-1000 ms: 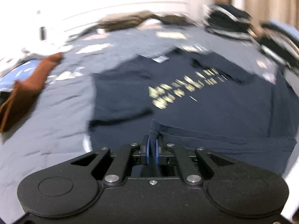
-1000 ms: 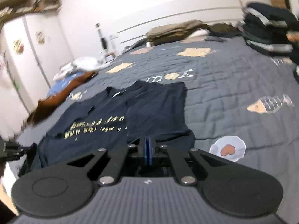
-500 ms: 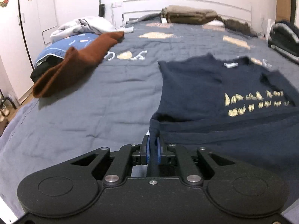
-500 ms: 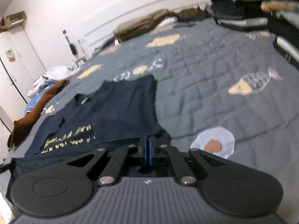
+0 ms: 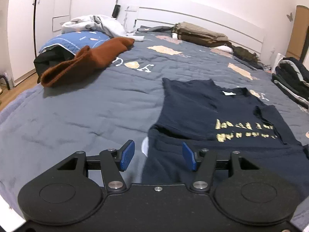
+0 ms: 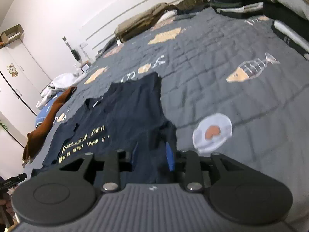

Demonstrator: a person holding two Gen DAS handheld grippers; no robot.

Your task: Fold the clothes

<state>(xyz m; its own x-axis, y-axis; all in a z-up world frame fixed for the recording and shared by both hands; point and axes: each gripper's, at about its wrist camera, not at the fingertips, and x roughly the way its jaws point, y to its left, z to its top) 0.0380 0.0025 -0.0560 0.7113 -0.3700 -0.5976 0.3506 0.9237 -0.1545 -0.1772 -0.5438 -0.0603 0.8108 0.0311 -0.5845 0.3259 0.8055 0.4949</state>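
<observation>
- Spreading across both views is a grey quilted bedspread printed with fish and egg motifs, with a white headboard behind it and piles of other clothes lying around its edges.
- Both grippers are letting go: the left gripper was pinching the shirt's hem half a second ago, and its jaws have just been opening and are now standing wide, blue pads clear of the cloth.
- The right gripper has likewise just been opening; its jaws are standing moderately apart, with dark cloth lying between the pads but not being squeezed.
- That release is probably marking the end of one fold, the bottom edge now laid up over the body, so the next fold looks due.
- The navy T-shirt is lying flat near the bed's front edge, its hem just ahead of both grippers, gold lettering facing up and a white neck label showing at the collar.
- Both sleeves appear to be tucked inward; the doubled-over hem band is looking slightly rumpled at the left corner.
- A rust-brown garment is resting well apart, towards the far left.
</observation>
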